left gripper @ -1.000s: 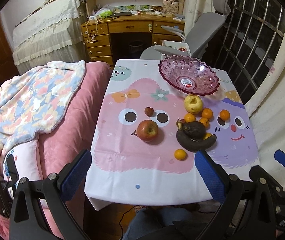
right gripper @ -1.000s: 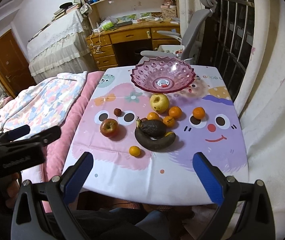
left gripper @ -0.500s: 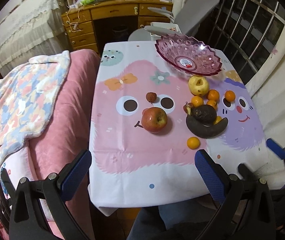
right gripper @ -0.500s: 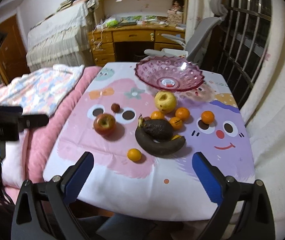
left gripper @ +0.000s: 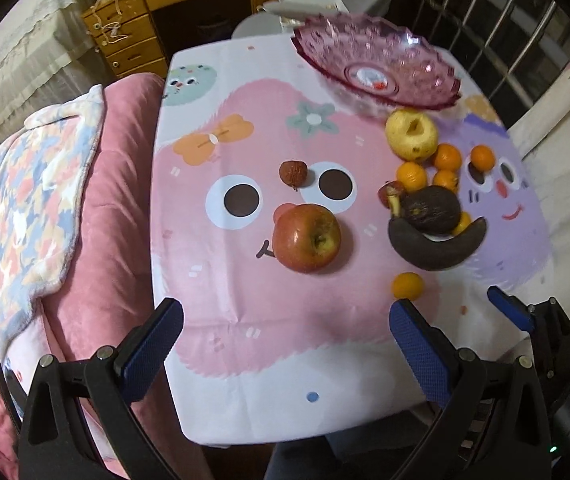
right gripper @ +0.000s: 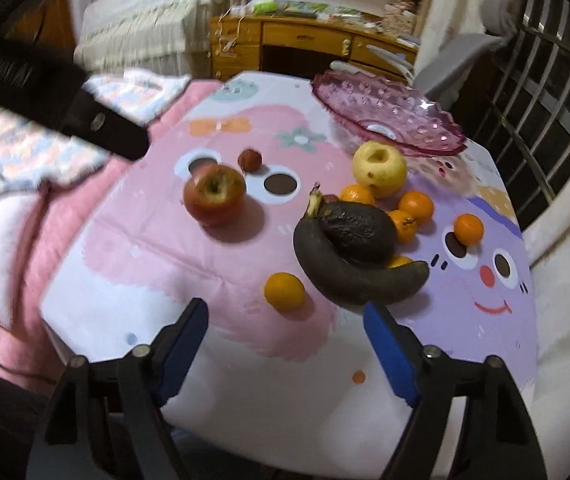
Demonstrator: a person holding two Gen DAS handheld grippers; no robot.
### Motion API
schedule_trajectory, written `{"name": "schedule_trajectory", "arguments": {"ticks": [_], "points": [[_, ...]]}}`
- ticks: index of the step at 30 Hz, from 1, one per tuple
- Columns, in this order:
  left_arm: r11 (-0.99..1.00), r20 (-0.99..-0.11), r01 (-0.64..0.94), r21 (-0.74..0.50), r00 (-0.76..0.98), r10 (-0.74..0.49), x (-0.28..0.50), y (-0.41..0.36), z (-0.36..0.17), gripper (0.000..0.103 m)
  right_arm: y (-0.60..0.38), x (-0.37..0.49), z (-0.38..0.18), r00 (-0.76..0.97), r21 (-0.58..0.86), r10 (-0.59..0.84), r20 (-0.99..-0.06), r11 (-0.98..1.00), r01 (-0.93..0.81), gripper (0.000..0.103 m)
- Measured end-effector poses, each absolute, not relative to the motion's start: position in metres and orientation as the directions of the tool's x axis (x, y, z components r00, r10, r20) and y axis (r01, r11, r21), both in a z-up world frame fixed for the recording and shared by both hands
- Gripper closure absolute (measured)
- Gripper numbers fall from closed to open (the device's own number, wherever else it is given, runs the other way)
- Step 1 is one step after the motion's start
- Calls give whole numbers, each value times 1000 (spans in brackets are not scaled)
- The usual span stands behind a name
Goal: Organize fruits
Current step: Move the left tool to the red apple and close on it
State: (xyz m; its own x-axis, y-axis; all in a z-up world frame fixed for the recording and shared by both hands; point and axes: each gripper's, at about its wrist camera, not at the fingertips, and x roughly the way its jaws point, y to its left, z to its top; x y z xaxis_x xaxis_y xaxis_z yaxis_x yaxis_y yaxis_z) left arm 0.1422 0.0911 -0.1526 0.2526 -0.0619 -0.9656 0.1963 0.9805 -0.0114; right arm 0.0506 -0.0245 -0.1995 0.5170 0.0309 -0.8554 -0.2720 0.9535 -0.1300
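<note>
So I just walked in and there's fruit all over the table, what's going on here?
A person holds a claw in each hand, sorting fruit. Both the left claw and right claw are open and empty, hovering at the near table edge. The red apple, blackened banana, oranges and yellow apple lie on the tablecloth. Nothing is in the pink bowl yet.

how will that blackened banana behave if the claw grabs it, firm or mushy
The blackened banana looks fully dark, so it is probably soft and may squash under a firm squeeze. Its curve wraps the avocado, which seems to lean on it, so lifting it could set the avocado and nearby oranges rolling.
</note>
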Motion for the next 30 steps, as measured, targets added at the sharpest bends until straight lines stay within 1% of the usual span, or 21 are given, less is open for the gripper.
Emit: {"name": "schedule_trajectory", "arguments": {"ticks": [2,9,13,21,24,25,27,28,29,30], "points": [[979,-972,204,0,230,-47,156,85,-165,1,-23,57,-211,489,-122,41,-871,948,-295,33],[978,-992,209,16,125,-10,197,71,-207,1,-19,80,-242,443,-121,71,-894,913,-389,36],[979,-999,204,-15,47,-25,216,63,-228,1,-21,97,-253,410,-102,92,-908,899,-426,41],[987,-999,164,3,-41,10,246,59,-261,1,-29,110,-257,362,-39,148,-920,886,-461,41],[989,-997,148,10,-71,20,249,60,-274,2,-32,110,-256,358,-23,158,-920,891,-454,45],[990,-997,144,8,-80,20,250,61,-277,5,-31,110,-256,358,-29,155,-921,889,-457,46],[990,-996,142,0,-92,14,251,64,-283,5,-31,110,-255,359,-35,149,-921,888,-459,51],[990,-995,143,-3,-95,11,251,64,-285,5,-32,110,-255,354,-24,156,-922,889,-456,57],[990,-995,144,-4,-98,10,251,63,-286,5,-33,109,-255,352,-18,161,-922,891,-454,59],[989,-995,146,-10,-99,5,251,63,-288,8,-32,108,-255,349,-13,164,-922,892,-452,60]]}}
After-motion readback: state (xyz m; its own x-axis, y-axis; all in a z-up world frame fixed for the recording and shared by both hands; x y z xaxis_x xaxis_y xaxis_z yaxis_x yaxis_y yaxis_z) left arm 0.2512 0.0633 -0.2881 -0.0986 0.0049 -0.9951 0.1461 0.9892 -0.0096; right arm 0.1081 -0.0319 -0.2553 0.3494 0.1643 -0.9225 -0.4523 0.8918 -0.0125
